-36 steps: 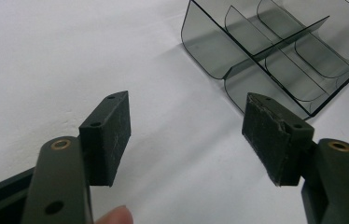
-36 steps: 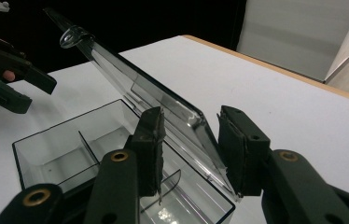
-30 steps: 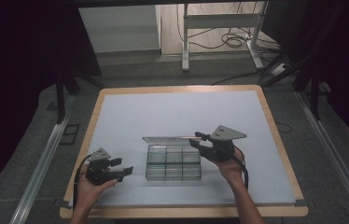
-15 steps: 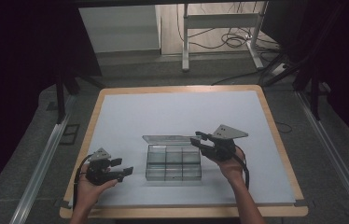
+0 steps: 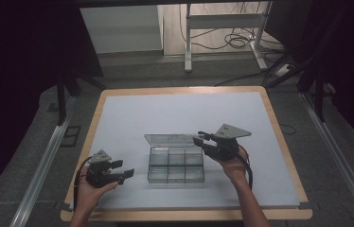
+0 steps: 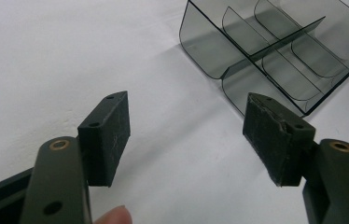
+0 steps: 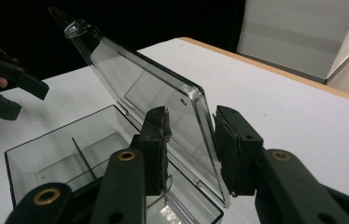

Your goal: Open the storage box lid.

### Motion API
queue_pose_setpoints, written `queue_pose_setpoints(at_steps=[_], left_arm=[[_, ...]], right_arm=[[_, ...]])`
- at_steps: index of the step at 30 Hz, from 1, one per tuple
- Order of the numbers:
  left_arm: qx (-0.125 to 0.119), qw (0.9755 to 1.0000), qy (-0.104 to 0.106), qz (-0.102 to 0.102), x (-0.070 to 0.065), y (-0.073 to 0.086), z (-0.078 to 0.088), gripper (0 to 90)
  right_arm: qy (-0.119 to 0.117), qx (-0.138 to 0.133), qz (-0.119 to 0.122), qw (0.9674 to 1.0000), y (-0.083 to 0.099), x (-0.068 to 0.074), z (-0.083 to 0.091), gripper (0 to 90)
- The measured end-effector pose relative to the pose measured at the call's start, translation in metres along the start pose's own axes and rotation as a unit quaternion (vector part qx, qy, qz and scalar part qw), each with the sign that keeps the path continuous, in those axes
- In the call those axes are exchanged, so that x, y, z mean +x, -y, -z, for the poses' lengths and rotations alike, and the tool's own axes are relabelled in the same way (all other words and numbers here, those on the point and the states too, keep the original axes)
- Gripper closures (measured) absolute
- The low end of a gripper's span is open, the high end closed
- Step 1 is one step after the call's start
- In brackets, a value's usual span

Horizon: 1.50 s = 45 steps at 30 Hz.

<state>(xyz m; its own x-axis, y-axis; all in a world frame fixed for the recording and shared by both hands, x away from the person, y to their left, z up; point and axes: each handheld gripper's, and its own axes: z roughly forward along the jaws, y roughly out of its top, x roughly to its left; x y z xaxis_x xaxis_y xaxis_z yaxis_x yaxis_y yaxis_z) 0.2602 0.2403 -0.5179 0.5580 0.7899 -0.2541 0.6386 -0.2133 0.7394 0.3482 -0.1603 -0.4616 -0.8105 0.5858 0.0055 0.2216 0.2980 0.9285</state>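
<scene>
1. Resting near the table's front left corner, one left gripper (image 5: 125, 174) was held in one hand (image 5: 87, 189); its two jaws were spread wide with nothing between them, as seen in the left gripper view.
2. One clear plastic organiser box (image 5: 175, 164) was found at the middle of the table (image 5: 132, 113), just to the right of the left gripper and apart from it. Six compartments were counted in it, in two rows of three.
3. One hinged lid (image 5: 171, 139) was seen raised at the box's far edge, tilted up and open.
4. One right gripper (image 5: 199, 138) was held in the other hand (image 5: 234, 165) at the lid's right end. Its two jaws had just been closing, with the lid's edge (image 7: 200, 121) between them; in the right gripper view a thin gap appeared on each side, and whether the pads pressed on it could not be told.
5. One metal frame (image 5: 222, 23) and a tangle of cables (image 5: 232, 42) were seen on the floor beyond the table.
</scene>
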Motion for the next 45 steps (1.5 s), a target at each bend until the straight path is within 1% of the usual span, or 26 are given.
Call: queue_pose_setpoints(at_steps=[6,9,10,11,12,16,18,22,25,30,38,42,45], left_arm=[[0.003,1.0,0.003,-0.002,-0.001,0.0,-0.002,32.2],[0.005,1.0,0.003,-0.003,0.0,0.0,-0.002,31.9],[0.005,1.0,0.003,-0.003,0.0,0.0,-0.002,31.9],[0.004,1.0,0.003,-0.002,0.0,0.0,-0.002,31.9],[0.004,1.0,0.003,-0.002,0.0,0.0,-0.002,31.9],[0.002,1.0,0.003,-0.001,0.001,0.0,0.0,31.8],[0.001,1.0,0.001,0.0,0.001,0.0,0.0,31.9],[0.001,1.0,0.001,0.001,0.001,0.0,0.0,31.8],[0.002,1.0,0.001,0.001,0.002,0.0,0.0,31.8],[0.001,1.0,0.001,0.003,0.002,0.0,0.001,31.8],[0.001,1.0,0.001,0.003,0.003,0.0,0.001,31.8],[0.001,1.0,0.002,0.003,0.003,0.0,0.001,31.8],[0.001,1.0,0.002,0.003,0.003,0.0,0.001,31.8]], right_arm=[[-0.004,0.002,0.006,1.0,-0.002,-0.003,-0.001,65.0],[-0.013,-0.001,0.014,0.9998,-0.002,-0.005,-0.002,64.6],[-0.013,-0.001,0.014,0.9998,-0.002,-0.005,-0.002,64.6],[-0.023,-0.008,0.01,0.9997,-0.003,-0.006,-0.003,63.6],[-0.025,-0.009,0.01,0.9996,-0.003,-0.007,-0.003,63.7],[-0.018,-0.009,0.01,0.9998,-0.004,-0.008,-0.005,64.7],[-0.02,-0.01,0.005,0.9997,-0.004,-0.009,-0.005,65.1],[-0.016,-0.008,0.005,0.9998,-0.005,-0.01,-0.006,65.3],[-0.011,-0.008,-0.002,0.9999,-0.006,-0.011,-0.007,65.4],[-0.01,-0.004,-0.003,0.9999,-0.008,-0.013,-0.009,65.8],[-0.007,0.0,-0.01,0.9999,-0.01,-0.016,-0.011,66.2],[-0.004,0.005,-0.007,1.0,-0.012,-0.018,-0.013,66.5],[-0.004,0.006,-0.01,0.9999,-0.013,-0.02,-0.015,66.8]])
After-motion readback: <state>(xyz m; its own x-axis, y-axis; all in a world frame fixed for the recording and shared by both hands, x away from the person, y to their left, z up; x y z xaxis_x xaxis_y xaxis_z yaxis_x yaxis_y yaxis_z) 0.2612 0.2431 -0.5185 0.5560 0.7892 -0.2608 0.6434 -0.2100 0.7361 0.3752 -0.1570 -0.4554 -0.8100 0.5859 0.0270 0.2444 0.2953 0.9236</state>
